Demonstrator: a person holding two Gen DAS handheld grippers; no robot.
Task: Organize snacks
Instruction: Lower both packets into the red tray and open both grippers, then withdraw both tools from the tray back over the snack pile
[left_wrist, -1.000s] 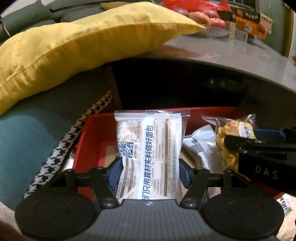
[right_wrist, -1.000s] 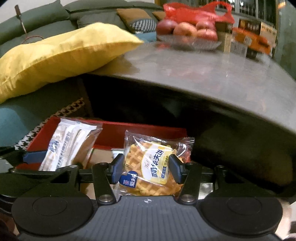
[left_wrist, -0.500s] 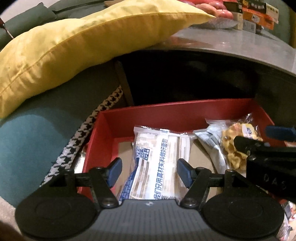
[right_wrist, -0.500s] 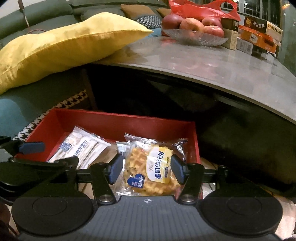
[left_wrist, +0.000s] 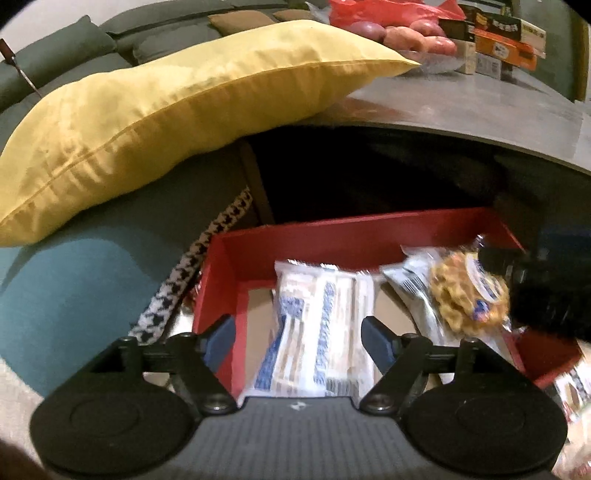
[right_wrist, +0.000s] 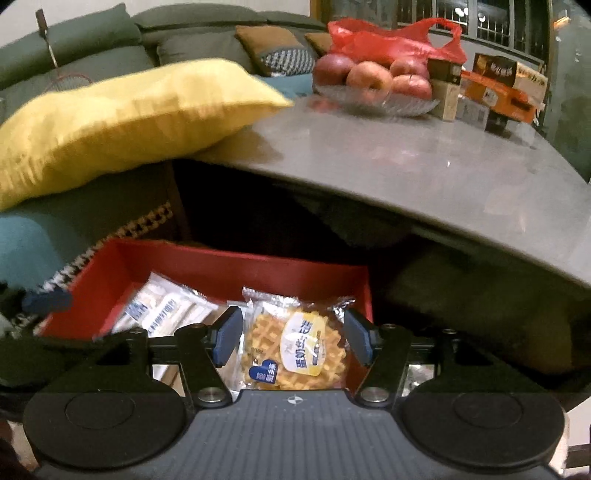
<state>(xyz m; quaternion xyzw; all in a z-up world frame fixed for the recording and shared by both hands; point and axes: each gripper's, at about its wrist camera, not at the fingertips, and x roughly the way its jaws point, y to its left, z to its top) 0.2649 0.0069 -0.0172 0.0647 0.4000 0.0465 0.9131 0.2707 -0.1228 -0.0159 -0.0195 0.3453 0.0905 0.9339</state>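
A red box (left_wrist: 332, 236) sits on the floor below the table edge. A white bread packet (left_wrist: 321, 328) lies flat in it, between the spread fingers of my open left gripper (left_wrist: 301, 338), which is above it. A waffle packet (right_wrist: 299, 343) lies in the box's right part (right_wrist: 236, 266), between the spread fingers of my open right gripper (right_wrist: 295, 338). The bread packet (right_wrist: 162, 310) also shows in the right wrist view. The right gripper's dark body (left_wrist: 543, 291) covers part of the waffle packet (left_wrist: 465, 295) in the left wrist view. A silver packet (left_wrist: 410, 280) lies between the two.
A grey table (right_wrist: 424, 166) overhangs the box, with a glass bowl of apples (right_wrist: 373, 81) and cartons (right_wrist: 498, 92) at its far end. A yellow cushion (left_wrist: 177, 107) rests on a green sofa (left_wrist: 88, 236) to the left. Another packet (left_wrist: 572, 391) lies outside the box, right.
Both grippers have let go of their packets, which now lie in the red box. Both grippers have opened wider and pulled back and up.
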